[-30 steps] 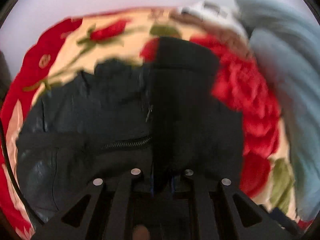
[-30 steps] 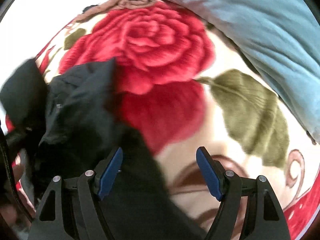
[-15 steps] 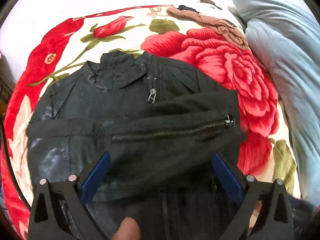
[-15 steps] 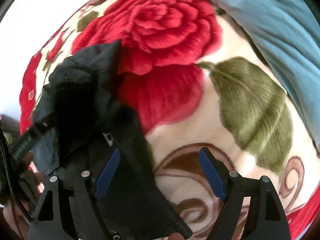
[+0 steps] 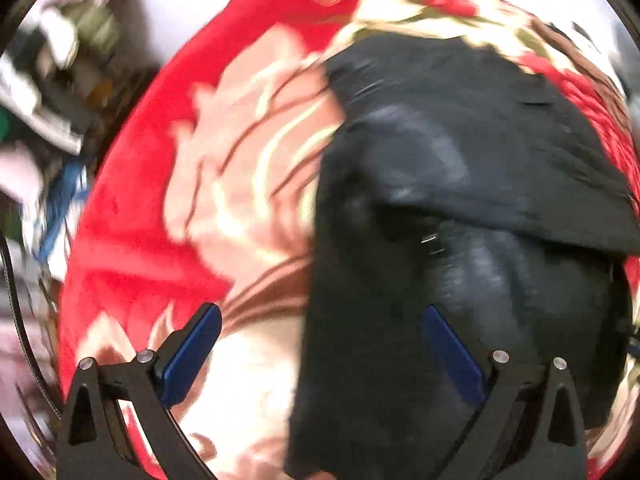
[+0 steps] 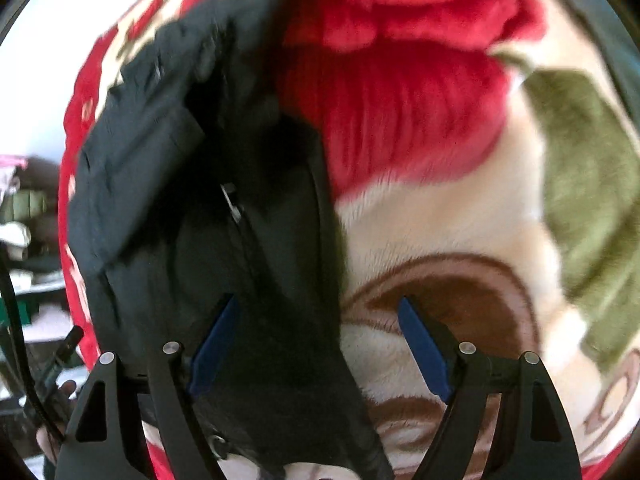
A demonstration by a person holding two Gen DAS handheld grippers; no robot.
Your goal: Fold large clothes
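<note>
Here the black jacket (image 5: pixel 460 168) lies spread on a plush floral blanket (image 5: pixel 248 152), filling the left wrist view from about twelve o'clock round to five. Its surface has a faint leathery sheen, with greyish glints on the rounded part, and a matte fabric flap folded over it makes a straight dark edge running toward three o'clock. The picture is smeared, so finer detail is lost. The left gripper (image 5: pixel 320 344) stands wide open over the jacket's edge: the blue pad at seven o'clock is over bare blanket, the other at five o'clock over black cloth, and nothing is pinched between them. Its jaws have just been opening.

In the right wrist view the jacket (image 6: pixel 192 184) occupies the nine o'clock half, crumpled into a pointed peak near twelve, with a small metal zip pull (image 6: pixel 232 200) near the middle. The blanket (image 6: pixel 440 224) is deep pile: a big red rose at one o'clock, an olive leaf at three, brown scrolls on cream toward five. The right gripper (image 6: pixel 320 340) is released too, having just widened a little; the jacket's lower edge lies between its pads, which do not press on it. At nine o'clock, beyond the blanket, blurred clutter (image 5: pixel 60 80) sits off the bed.
</note>
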